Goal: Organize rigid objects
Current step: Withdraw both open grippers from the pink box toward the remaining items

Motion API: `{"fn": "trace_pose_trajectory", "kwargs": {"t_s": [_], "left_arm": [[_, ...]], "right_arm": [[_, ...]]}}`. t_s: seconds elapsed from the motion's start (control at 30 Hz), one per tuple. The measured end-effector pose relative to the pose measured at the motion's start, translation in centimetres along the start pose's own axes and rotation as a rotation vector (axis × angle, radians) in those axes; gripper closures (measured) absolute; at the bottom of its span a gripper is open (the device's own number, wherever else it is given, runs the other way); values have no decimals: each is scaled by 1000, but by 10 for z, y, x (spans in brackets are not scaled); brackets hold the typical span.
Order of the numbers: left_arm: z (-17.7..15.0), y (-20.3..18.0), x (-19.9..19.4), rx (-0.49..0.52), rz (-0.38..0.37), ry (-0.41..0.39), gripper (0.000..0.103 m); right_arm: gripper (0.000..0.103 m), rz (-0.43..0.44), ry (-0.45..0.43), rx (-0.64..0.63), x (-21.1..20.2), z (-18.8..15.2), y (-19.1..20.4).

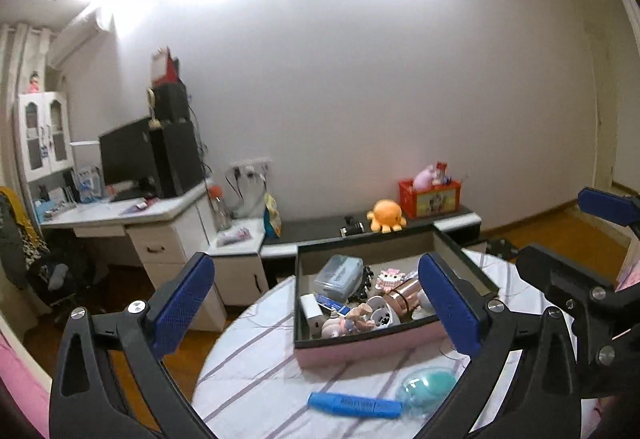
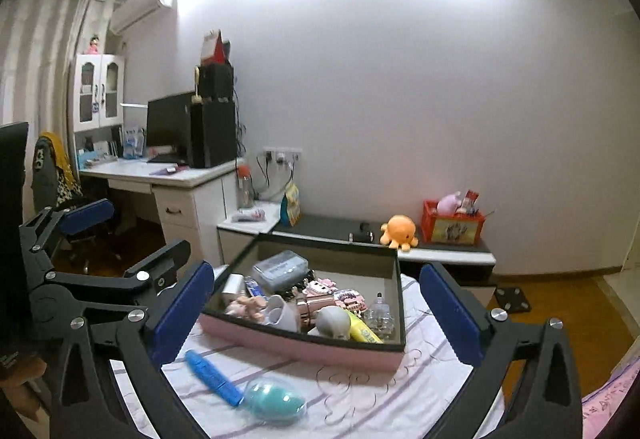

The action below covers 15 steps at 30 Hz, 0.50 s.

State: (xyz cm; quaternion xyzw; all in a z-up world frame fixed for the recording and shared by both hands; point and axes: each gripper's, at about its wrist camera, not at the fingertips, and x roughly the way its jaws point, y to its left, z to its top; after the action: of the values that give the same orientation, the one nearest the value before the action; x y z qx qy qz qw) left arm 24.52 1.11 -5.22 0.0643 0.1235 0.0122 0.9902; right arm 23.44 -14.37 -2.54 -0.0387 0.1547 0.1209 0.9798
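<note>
One round table (image 2: 360, 399) under a striped cloth carries everything at issue, and one pink-sided box (image 2: 304, 339) sits toward its far edge, at twelve o'clock from both cameras, open-topped so small things can be dropped in from above. The box looks crowded: one clear lidded case (image 2: 280, 266) at its back, one copper-coloured cylinder (image 2: 314, 305) and one grey skull-like piece (image 2: 334, 321) near the front wall, one yellow tube (image 2: 364, 329) at about four o'clock inside it, plus smaller figures too jumbled to count. Two things lie outside on the cloth in front of the box, probably the remaining work: one blue bar (image 2: 214, 377) and one teal egg in a clear shell (image 2: 276, 397), its end touching the bar's. The left gripper (image 1: 316, 303) and the right gripper (image 2: 316, 313), two in all, hang above the near rim with jaws spread wide and nothing between them.
</note>
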Motion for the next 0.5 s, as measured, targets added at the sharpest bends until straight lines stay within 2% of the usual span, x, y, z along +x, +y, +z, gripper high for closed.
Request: {"fn": "trace_pose_trajectory", "kwargs": {"t_s": [0.17, 0.5], "left_arm": [[-8, 1, -53, -10, 22, -51, 0], [-32, -1, -104, -54, -10, -47, 0]], "right_arm": [[0, -16, -55, -1, -45, -9, 13], [0, -56, -83, 18, -102, -39, 24]]}}
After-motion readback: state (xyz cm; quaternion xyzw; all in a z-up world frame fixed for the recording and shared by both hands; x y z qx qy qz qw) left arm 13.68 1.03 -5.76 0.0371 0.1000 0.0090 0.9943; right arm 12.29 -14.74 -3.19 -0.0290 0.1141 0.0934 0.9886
